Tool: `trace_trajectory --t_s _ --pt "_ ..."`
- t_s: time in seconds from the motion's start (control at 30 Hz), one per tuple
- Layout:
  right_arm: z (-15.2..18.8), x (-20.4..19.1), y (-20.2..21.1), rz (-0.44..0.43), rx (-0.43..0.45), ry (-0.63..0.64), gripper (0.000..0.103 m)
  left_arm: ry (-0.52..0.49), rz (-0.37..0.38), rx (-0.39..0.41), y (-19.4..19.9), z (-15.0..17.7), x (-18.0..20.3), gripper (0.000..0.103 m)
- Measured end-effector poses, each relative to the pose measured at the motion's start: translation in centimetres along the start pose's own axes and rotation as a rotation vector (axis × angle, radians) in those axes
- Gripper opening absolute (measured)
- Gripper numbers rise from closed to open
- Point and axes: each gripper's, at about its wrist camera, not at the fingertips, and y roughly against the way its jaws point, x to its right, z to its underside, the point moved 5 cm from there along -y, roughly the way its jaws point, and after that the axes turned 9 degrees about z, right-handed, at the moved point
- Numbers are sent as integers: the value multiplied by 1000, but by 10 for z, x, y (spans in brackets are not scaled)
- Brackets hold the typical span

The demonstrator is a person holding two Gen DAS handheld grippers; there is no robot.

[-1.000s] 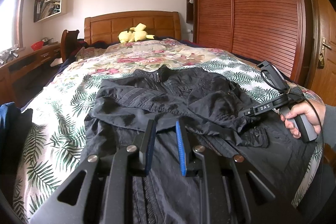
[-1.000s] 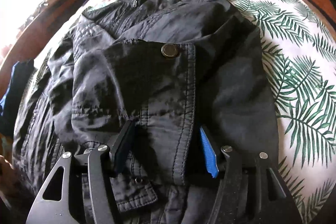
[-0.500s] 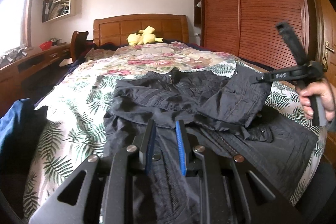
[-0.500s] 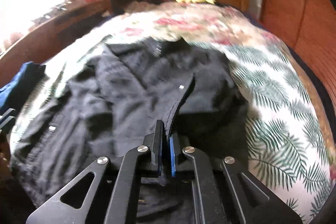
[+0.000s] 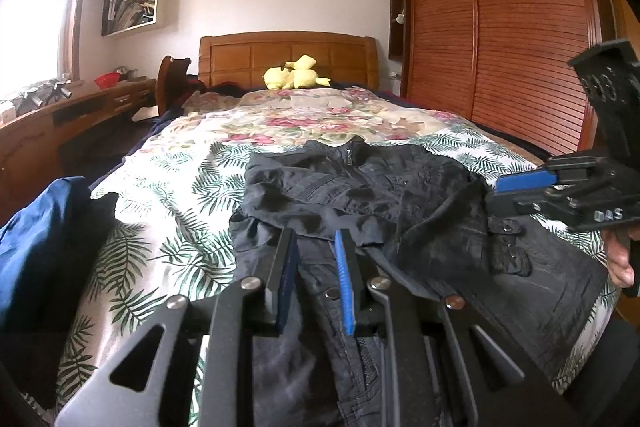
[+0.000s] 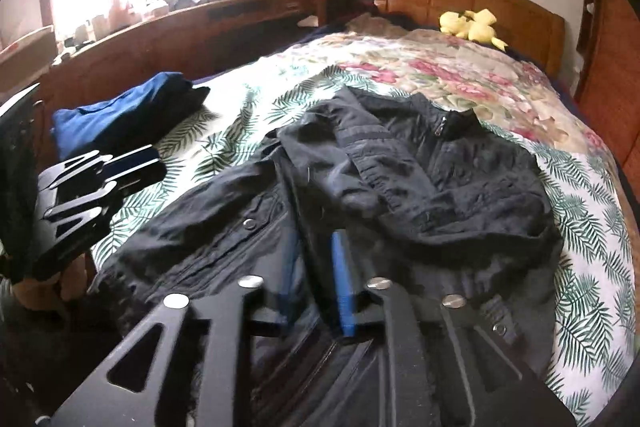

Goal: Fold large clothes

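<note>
Jacket (image 5: 360, 195), black, lies spread on the bed (image 5: 180, 227) ahead of both tools. Left hand-held gripper (image 5: 316, 279) and right hand-held gripper (image 6: 316, 283) hover above it, fingers apart, holding nothing.

**Around the bed**

A floral and palm-leaf bedspread (image 5: 192, 211) covers the bed. A yellow plush toy (image 5: 296, 78) lies against the wooden headboard (image 5: 248, 55). Folded blue clothes (image 6: 120, 115) sit near the bed's left edge. A louvered wardrobe (image 5: 500, 39) stands right; a red bowl (image 5: 107, 80) rests on the table (image 5: 80, 107).
</note>
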Motion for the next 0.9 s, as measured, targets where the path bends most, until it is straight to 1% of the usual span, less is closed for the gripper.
trace_trajectory --t_s 0.07,0.13,0.2,0.33,0.47,0.57,0.63,0.7,0.73,0.8,0.9 --pt "6 4 7 5 12 -6 49 -1 11 -9 -4 1 2 17" --pt "11 9 11 2 11 -11 49 -4 22 -14 -7 2 6 17" --pt "23 18 10 28 -6 -17 49 -11 35 -23 -12 2 11 17" --pt "49 42 0 79 -51 -48 49 -17 78 -65 -27 8 23 17" --pt "76 64 -16 133 -81 -69 49 -12 128 -138 -46 20 35 17" --pt "99 78 -33 167 -111 -77 49 -24 140 -192 -62 30 42 17" --pt "109 85 -42 180 -123 -83 49 -26 151 -226 -71 36 47 17" --pt "119 89 -52 180 -138 -95 49 -31 158 -251 -77 40 51 17" --pt "122 91 -55 166 -140 -106 49 -37 157 -267 -82 43 54 17" --pt "125 92 -58 141 -133 -128 50 -47 147 -291 -88 48 56 17" --pt "128 93 -59 126 -122 -143 50 -52 144 -325 -95 55 56 17"
